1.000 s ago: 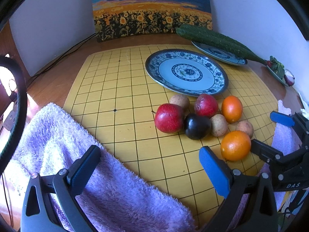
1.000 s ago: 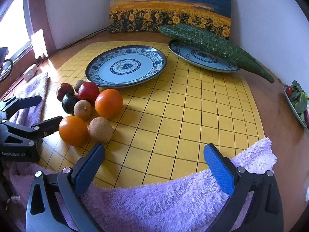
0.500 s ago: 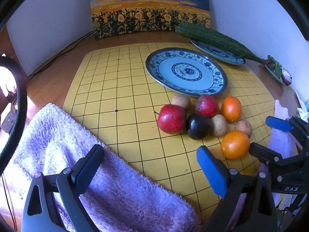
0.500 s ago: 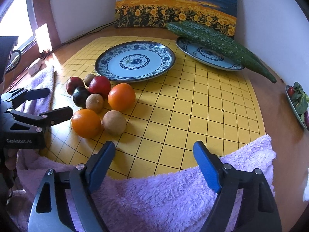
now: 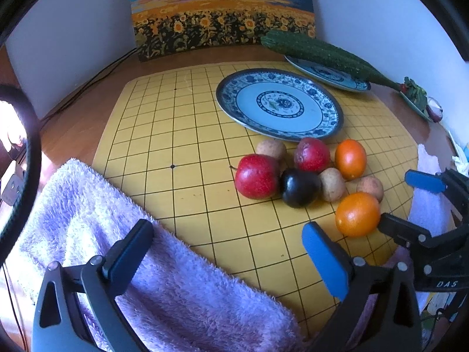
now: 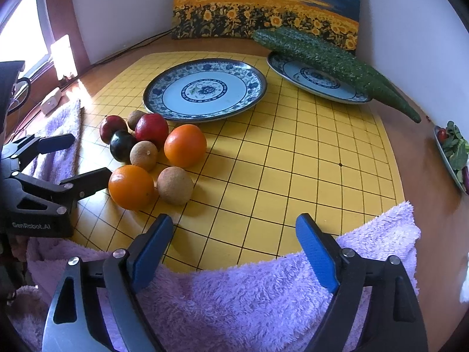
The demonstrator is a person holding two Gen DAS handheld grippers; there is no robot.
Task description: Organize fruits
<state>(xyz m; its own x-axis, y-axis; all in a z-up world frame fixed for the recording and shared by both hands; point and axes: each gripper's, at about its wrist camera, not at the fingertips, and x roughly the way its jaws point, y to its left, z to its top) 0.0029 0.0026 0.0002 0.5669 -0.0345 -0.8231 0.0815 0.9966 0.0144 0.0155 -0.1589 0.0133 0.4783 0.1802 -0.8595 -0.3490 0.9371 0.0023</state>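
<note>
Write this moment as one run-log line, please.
stage: before first pick | fruits: heaped on mat beside empty plate | left gripper: open, empty | right gripper: opening, empty

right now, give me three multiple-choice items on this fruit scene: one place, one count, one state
1. Where do the cucumbers lie?
A. on the far plate
B. on the towel
C. among the fruit

2. How many oranges are on the yellow board?
A. one
B. two
C. four

3. What is on the near plate?
A. an apple
B. nothing
C. the dark plum

Key: 1 A, they rest across the far plate's rim. 2 B, one orange behind, one orange in front. 3 B, its face is bare, and all the fruit sits on the board.
</note>
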